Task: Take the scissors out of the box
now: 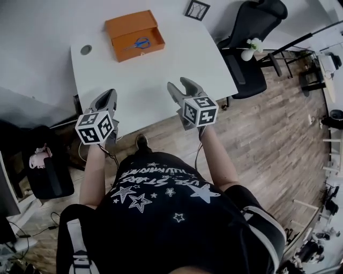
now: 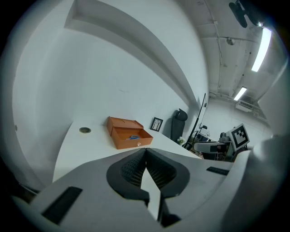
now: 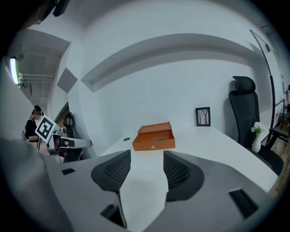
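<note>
The left gripper (image 1: 110,96) is at the near edge of the white table (image 1: 161,75), its jaws pressed together with nothing between them. Further back, the orange box (image 1: 134,35) stands with its lid open and the blue-handled scissors (image 1: 141,43) lie inside it, well apart from both grippers. The right gripper (image 1: 181,84) has its jaws spread and empty; the white writing on the person's black shirt (image 1: 161,214) cannot be read.

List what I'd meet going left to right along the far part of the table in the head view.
In order: round cable hole → open orange box → small picture frame → black office chair, just past the table's edge.
</note>
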### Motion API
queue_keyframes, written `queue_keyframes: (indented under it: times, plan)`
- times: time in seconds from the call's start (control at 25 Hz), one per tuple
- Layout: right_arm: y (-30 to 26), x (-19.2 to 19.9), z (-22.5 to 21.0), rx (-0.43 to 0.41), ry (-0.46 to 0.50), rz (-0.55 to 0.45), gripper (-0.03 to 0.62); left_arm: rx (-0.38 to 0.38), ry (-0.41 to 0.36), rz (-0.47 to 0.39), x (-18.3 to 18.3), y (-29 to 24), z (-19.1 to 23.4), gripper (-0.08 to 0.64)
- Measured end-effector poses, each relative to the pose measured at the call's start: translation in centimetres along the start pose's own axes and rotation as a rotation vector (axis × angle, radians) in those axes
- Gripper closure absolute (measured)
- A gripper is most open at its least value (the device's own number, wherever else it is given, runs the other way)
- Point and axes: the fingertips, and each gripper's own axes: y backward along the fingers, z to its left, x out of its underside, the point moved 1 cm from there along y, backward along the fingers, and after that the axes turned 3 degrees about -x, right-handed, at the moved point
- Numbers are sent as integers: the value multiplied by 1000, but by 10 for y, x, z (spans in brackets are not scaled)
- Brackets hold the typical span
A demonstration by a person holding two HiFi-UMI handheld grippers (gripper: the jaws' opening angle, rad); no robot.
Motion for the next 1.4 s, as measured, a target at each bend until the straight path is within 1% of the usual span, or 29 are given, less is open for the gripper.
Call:
queue_keyframes:
  times: [0.24, 0.48, 0.6, 0.84, 1.04, 1.28, 1.4]
  plan:
    - [-62, -40, -21, 13, 78, 20, 362, 11, -15, -19, -33, -33, 38, 541]
    - [-120, -86, -38, -10, 160, 47, 362, 5, -19, -46, -63, -58, 69, 541]
    - [-140, -103, -45, -23, 184, 74, 362, 2, -20, -58, -75, -69, 78, 541]
    - [-172, -124, -45, -84, 235, 126, 362, -18, -19, -56, -85, -88, 83, 541]
    - [-201, -124, -50, -144, 293, 185, 362, -75, 2, -62, -89, -94, 90, 541]
    - [-237, -125, -77, -213, 388, 259, 362, -183, 47, -69, -92, -103, 92, 541]
    - [-251, -122, -86, -298, 451, 327, 362, -230, 66, -67, -93, -111, 88, 541]
